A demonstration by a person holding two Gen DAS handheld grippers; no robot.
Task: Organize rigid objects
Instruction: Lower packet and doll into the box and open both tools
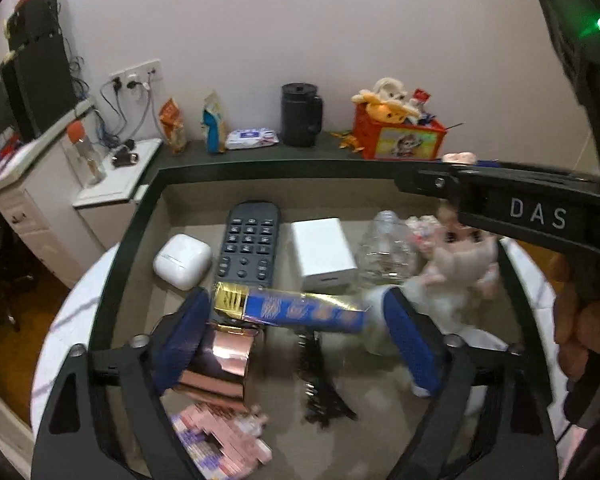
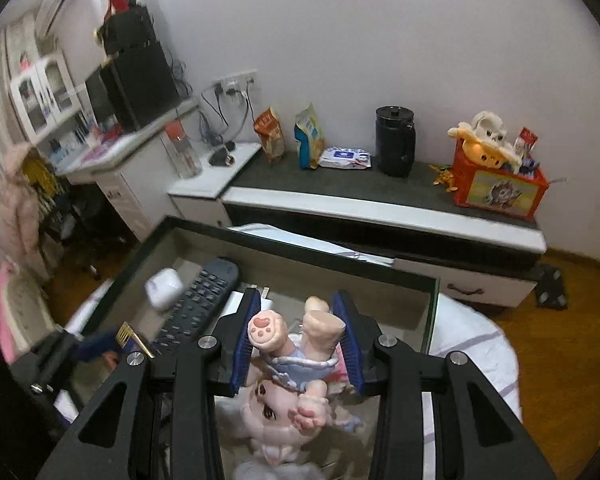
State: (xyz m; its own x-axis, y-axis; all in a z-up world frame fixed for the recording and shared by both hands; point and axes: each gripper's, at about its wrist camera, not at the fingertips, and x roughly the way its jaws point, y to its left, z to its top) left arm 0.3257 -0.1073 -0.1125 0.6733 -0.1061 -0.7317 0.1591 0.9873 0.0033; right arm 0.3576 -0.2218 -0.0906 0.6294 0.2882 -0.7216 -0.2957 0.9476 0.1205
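A dark-rimmed tray (image 1: 140, 216) holds a white earbud case (image 1: 182, 260), a dark remote (image 1: 250, 246), a white box (image 1: 324, 252) and a clear glass bottle (image 1: 386, 250). My left gripper (image 1: 298, 312) is shut on a blue and gold box (image 1: 296, 308), held lengthwise between the blue pads above the tray. My right gripper (image 2: 296, 336) is shut on a pink doll figure (image 2: 296, 364), held upside down over the tray (image 2: 432, 296). The remote (image 2: 198, 304) and earbud case (image 2: 164, 288) lie to its left. The doll (image 1: 456, 264) also shows in the left wrist view.
A copper tape roll (image 1: 224, 364), a black Eiffel tower model (image 1: 320, 380) and pink blocks (image 1: 224, 440) lie below my left gripper. A cabinet behind carries a black jug (image 2: 394, 140), snack bags (image 2: 270, 134), wipes (image 2: 346, 158) and a red toy box (image 2: 500, 184).
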